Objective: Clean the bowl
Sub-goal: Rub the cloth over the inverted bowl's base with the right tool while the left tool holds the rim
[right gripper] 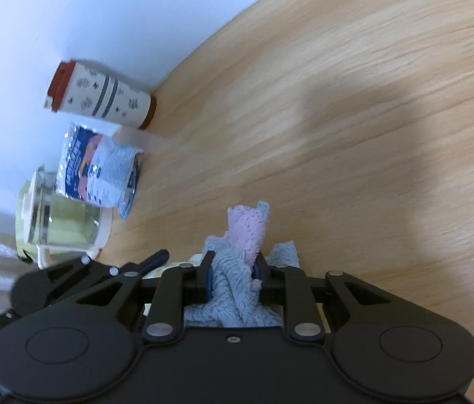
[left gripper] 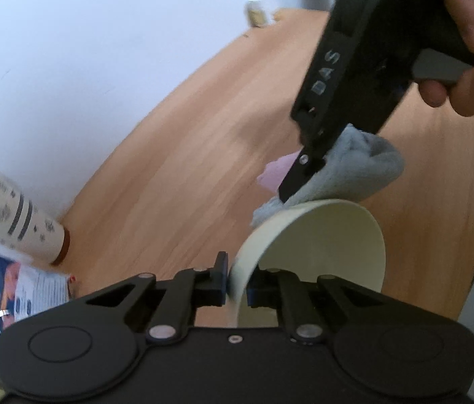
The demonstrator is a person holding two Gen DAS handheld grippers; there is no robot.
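Note:
My left gripper [left gripper: 237,282] is shut on the rim of a cream bowl [left gripper: 324,235], held tilted above the wooden table, one finger outside the wall and one inside. My right gripper [right gripper: 232,277] is shut on a bunched grey-blue and pink cloth [right gripper: 237,269]. In the left wrist view the right gripper [left gripper: 299,176] comes down from the upper right and presses the cloth [left gripper: 361,165] against the bowl's far rim. A sliver of the bowl [right gripper: 159,271] shows under the right gripper, with the left gripper [right gripper: 102,271] beside it.
A patterned cup with a red lid [right gripper: 102,96] lies against the white wall, also seen in the left wrist view [left gripper: 18,212]. A crumpled blue-white packet [right gripper: 99,168] and a glass jar [right gripper: 62,215] sit beside it. A small jar [left gripper: 257,10] stands far back. The wooden table [right gripper: 354,118] spreads right.

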